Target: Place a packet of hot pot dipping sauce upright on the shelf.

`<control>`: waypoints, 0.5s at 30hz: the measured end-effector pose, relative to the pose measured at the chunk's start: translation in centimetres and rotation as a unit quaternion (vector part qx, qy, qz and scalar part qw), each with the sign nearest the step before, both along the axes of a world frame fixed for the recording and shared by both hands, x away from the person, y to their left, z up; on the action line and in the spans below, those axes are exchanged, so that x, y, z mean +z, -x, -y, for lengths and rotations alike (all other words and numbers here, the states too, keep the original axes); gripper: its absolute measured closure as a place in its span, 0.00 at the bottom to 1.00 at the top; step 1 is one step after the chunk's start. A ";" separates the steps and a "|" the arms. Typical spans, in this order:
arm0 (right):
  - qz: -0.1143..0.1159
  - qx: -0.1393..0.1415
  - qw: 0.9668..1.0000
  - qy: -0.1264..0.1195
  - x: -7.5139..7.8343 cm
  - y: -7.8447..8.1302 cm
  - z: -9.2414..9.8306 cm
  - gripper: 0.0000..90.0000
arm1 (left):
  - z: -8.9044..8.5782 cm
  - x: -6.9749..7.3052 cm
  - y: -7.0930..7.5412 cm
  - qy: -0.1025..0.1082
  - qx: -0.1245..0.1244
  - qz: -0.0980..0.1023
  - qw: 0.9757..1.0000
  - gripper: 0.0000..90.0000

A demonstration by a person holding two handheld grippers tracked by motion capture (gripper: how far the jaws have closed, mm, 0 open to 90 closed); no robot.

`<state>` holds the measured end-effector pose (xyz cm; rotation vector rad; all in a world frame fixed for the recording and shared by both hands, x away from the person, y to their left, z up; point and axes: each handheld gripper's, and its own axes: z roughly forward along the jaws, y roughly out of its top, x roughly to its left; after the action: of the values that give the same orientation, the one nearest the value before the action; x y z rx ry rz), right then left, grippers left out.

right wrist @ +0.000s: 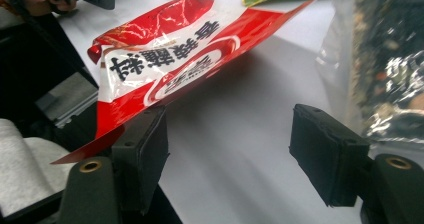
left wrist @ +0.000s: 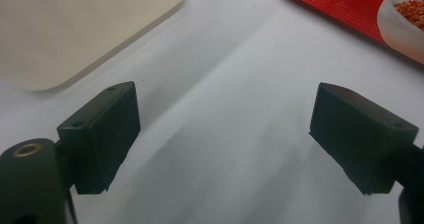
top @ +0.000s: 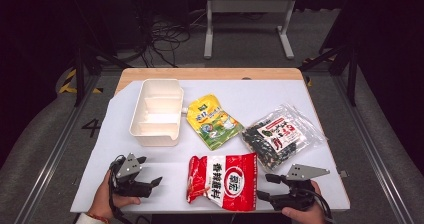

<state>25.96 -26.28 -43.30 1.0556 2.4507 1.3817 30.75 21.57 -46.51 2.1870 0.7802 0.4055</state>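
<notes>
I am bringing the right gripper (right wrist: 227,149), jaws wide and empty, to the red packet (top: 223,180) lying at the table's near edge between both grippers. I am aiming to straddle its lifted corner squarely; the left gripper (left wrist: 225,134) is waiting open beside the white tray (top: 156,111).

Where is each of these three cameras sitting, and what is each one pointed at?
High view: above the person's side, looking forward and down on the table; both hands, left gripper and right gripper show.
Left gripper view: rides the left gripper, facing bare table and the white tray; its open jaws show.
Right gripper view: rides the right gripper, facing the red pouch; its open jaws show.
Shared: all three see the red pouch.
</notes>
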 end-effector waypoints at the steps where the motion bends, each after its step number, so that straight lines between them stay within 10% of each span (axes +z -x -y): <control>1: 0.003 -0.004 1.000 -0.006 0.2 0.0 0.1 0.35 | 0.1 0.0 0.0 0.000 -0.001 0.000 1.000 0.15; 15: -0.018 0.004 1.000 -0.006 -0.2 -0.1 -0.9 0.32 | 0.5 0.1 0.0 0.006 -0.008 -0.003 1.000 0.15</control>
<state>26.08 -25.34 -43.52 1.0847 2.4772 1.3936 30.76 21.05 -46.40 2.1826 0.7652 0.3860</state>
